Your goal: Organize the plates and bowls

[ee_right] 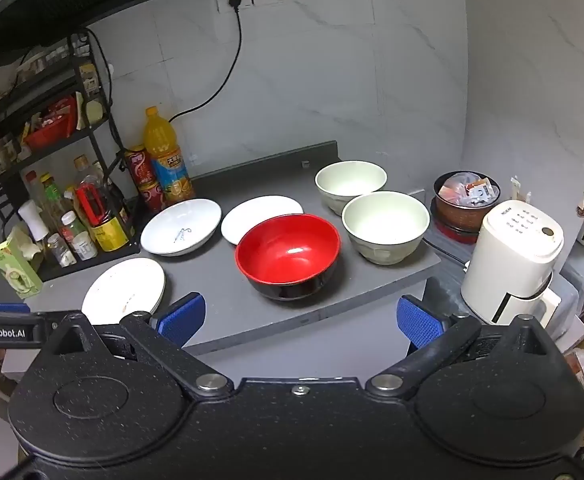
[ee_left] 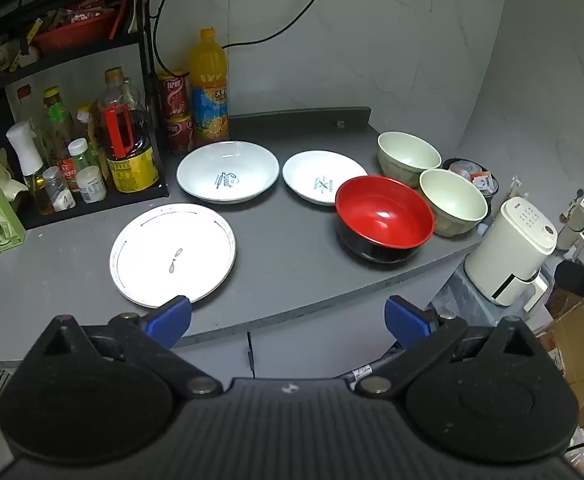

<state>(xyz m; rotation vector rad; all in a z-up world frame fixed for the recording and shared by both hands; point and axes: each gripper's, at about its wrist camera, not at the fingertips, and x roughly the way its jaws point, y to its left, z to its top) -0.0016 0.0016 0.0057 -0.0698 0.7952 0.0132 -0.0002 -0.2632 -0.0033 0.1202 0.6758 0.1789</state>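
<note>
While both sets of tongs hung short of the grey table, the left tongs and the right tongs stood wide apart and held nothing. Three white plates lay on the table's left half: a flat plate nearest, a deep plate behind it, a smaller plate to its right. A red bowl sat just beside two pale green bowls, one in front of the other. Bottles crowded a black rack at the left.

Grey counter: plates, bowls
</note>
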